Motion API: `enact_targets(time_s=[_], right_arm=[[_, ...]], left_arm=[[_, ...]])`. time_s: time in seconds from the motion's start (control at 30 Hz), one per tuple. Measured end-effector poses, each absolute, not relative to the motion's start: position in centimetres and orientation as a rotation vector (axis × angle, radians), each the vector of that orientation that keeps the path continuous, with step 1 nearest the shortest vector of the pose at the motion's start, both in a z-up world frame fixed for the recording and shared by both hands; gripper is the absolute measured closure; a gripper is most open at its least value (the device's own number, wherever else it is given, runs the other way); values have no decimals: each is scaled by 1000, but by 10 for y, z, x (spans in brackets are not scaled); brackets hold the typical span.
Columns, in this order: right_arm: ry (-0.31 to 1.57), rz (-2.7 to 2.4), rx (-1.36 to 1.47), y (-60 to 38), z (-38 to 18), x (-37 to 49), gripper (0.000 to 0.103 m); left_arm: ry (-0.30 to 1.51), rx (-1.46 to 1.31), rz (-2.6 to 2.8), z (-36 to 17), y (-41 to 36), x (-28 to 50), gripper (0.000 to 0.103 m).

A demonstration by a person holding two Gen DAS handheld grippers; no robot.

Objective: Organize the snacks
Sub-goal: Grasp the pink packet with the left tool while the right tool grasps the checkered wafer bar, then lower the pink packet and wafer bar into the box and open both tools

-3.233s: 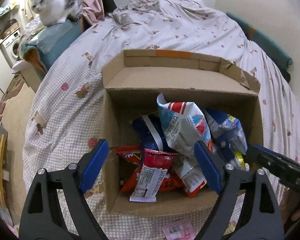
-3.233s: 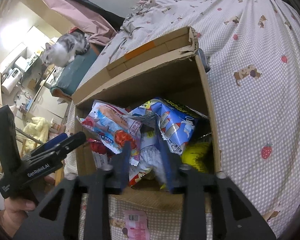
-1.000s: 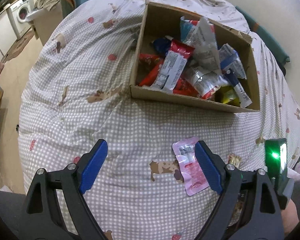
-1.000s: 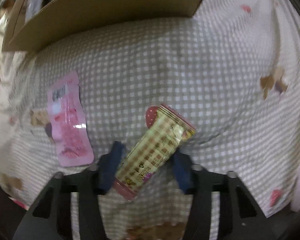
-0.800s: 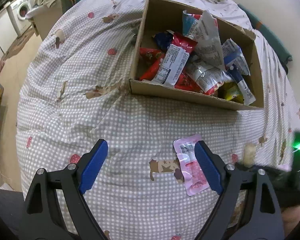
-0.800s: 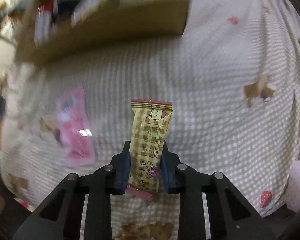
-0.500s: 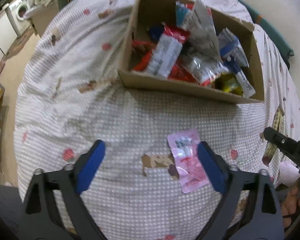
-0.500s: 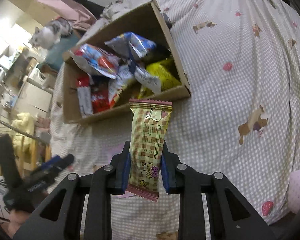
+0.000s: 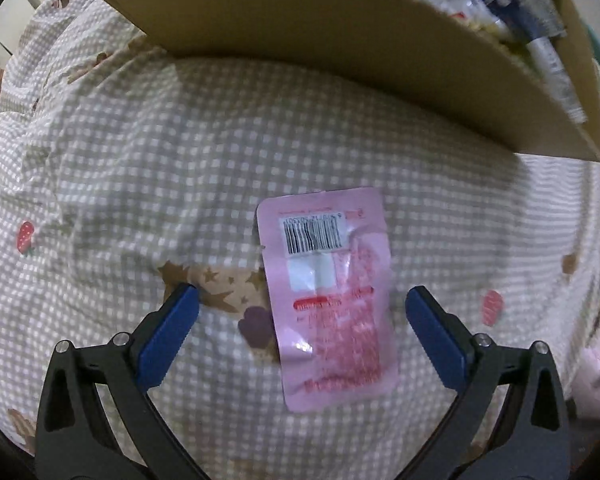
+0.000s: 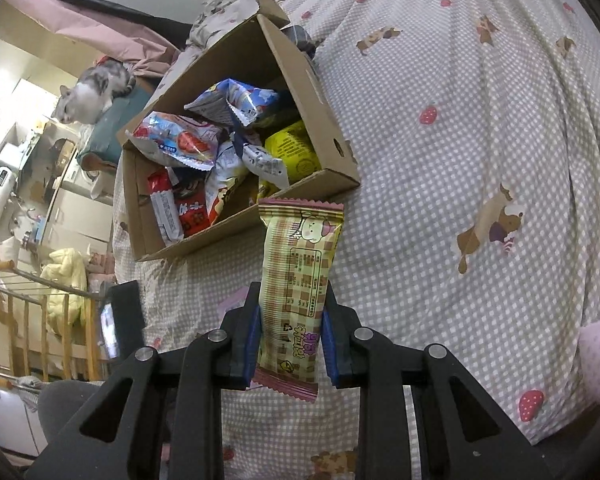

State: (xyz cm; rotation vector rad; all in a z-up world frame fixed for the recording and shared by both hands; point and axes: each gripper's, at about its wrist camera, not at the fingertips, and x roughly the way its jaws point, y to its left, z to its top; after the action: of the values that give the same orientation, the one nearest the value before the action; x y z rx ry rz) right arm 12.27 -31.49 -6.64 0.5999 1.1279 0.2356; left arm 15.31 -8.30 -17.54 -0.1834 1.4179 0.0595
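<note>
A cardboard box [image 10: 332, 136] sits on the checked bedspread [image 10: 480, 160], crammed with crinkled foil snack bags [image 10: 204, 148]. Just before its near wall, a flat pink sachet [image 9: 332, 300] lies on the bed between the left tool's [image 9: 300, 312] widely spread, just-opened jaws, untouched. The right tool [image 10: 290, 344] clamps an upright plaid wafer bar [image 10: 296, 276]. A cat [image 10: 92, 92] sits beyond the box.
</note>
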Motion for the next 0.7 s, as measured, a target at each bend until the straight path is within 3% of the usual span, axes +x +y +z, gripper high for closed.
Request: enact_targets(time_s=[0.13,0.47,0.7], right_arm=[[1128,250,609,-315,-66,123,76],[1128,265,587,-308,-64,127,76],[1131,258,564,-304,-65,128,76]], left_arm=[[1423,-115,77,-180,-96,155,5],[1413,-94,55,-165,-95,161,47],[1395,-78,18,-146,-68,166,50]])
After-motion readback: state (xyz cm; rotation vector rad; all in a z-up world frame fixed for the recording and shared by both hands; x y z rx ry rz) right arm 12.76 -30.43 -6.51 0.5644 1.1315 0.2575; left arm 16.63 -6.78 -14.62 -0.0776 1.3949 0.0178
